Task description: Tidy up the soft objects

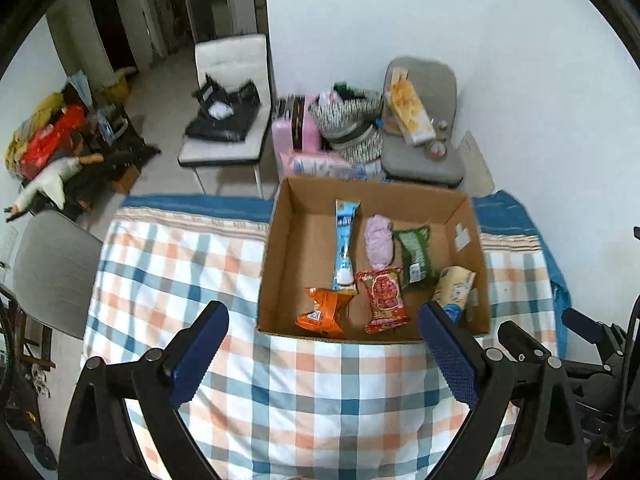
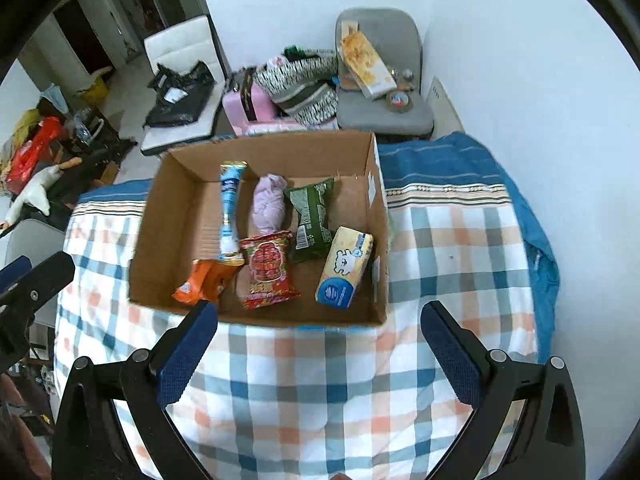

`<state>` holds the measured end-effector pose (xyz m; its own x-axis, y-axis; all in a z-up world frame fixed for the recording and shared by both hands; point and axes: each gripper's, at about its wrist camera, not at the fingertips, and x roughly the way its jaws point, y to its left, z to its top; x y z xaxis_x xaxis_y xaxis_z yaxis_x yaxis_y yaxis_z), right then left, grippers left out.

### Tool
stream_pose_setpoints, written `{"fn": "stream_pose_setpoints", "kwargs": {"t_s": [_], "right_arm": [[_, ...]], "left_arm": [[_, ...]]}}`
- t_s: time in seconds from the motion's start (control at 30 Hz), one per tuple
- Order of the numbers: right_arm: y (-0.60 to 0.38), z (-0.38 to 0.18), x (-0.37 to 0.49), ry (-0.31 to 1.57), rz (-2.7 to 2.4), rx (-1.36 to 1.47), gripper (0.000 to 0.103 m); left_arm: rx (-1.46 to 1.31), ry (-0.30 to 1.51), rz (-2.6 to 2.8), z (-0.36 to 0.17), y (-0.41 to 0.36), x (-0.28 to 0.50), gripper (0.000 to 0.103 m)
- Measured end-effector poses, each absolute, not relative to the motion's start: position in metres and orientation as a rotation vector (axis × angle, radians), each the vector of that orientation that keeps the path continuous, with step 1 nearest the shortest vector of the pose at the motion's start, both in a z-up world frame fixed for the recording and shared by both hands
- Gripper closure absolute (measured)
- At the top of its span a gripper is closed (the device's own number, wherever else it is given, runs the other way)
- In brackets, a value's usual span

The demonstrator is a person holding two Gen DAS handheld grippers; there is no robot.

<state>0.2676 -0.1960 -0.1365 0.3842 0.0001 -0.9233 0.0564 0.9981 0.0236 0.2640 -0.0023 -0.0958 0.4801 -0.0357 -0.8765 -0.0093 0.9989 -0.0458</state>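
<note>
A cardboard box [image 2: 372, 216] on the checked cloth [image 2: 320, 392] of the tabletop holds six soft items: blue tube [image 2: 230, 208], lilac bundle [image 2: 270, 204], green packet [image 2: 312, 216], red packet [image 2: 268, 272], orange packet [image 2: 200, 280], and a yellow pack [image 2: 346, 272] at right. Near of the box, the left gripper [image 1: 324, 352] and right gripper [image 2: 320, 344] hover, fingers [image 2: 186, 356] spread wide, holding and touching nothing.

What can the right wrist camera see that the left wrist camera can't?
Only the right wrist view shows the whole yellow pack with the white bear; in the left wrist view the left gripper hides its bottom. Only the left wrist view shows the gray chair well. Both show the cardboard box, the red snack bag and the checked blanket.
</note>
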Motion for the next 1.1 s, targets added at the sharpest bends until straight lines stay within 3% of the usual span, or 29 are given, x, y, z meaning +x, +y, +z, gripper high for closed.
{"fn": "stream_pose_setpoints", "kwargs": {"t_s": [0.3,0.53,1.1], "right_arm": [[-0.194,-0.035,0.194,1.003,-0.001,0.057,0.000],[-0.193,0.013,0.159,0.928,0.017,0.061,0.000],[-0.191,0.046,0.127,0.866,0.028,0.050,0.000]], "left_arm": [[-0.023,0.969,-0.005,-0.032,-0.002,0.200,0.006],[-0.031,0.912,0.008,0.003,0.002,0.168,0.006],[-0.031,0.866,0.020,0.025,0.006,0.143,0.006]]}}
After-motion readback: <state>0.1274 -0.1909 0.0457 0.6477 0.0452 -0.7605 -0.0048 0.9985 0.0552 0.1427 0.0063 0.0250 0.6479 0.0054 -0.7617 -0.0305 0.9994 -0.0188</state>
